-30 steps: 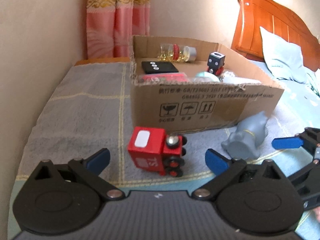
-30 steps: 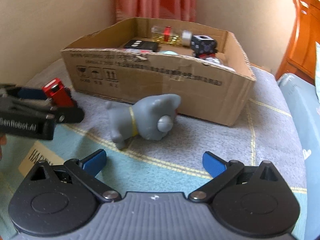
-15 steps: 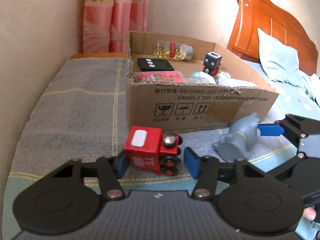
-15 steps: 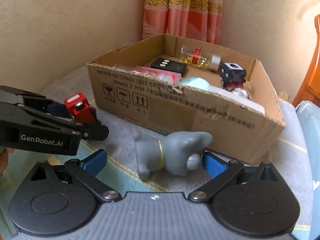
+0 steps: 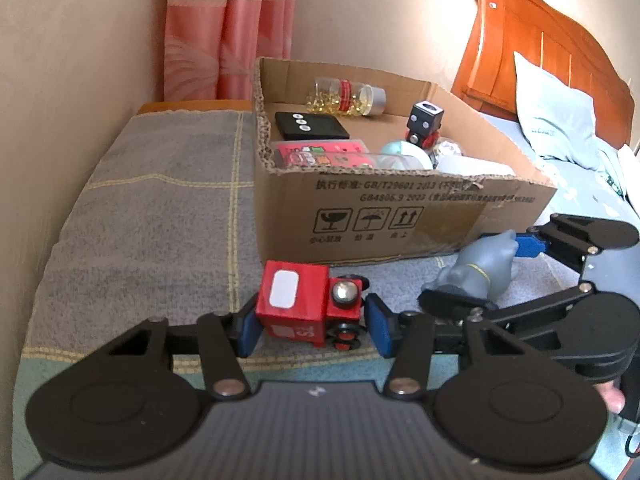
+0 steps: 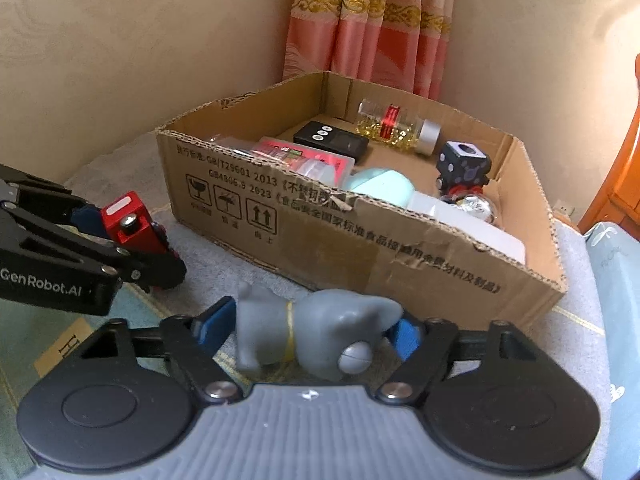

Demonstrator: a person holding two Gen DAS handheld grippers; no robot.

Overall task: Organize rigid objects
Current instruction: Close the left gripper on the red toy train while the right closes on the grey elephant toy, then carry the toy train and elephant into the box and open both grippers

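Surface: a bed covered by a grey blanket with thin yellow lines.
Box: an open cardboard box rests on the blanket.
Toys: a red toy train and a grey toy animal just before the box.

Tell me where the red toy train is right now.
The red toy train sits between the left hand-held gripper fingers, on the blanket before the cardboard box.

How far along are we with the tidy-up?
Done: the cardboard box already holds a bottle, a black remote and more. In hand: the left gripper is shut on the red train, the right gripper on the grey figurine. Left: both go in.
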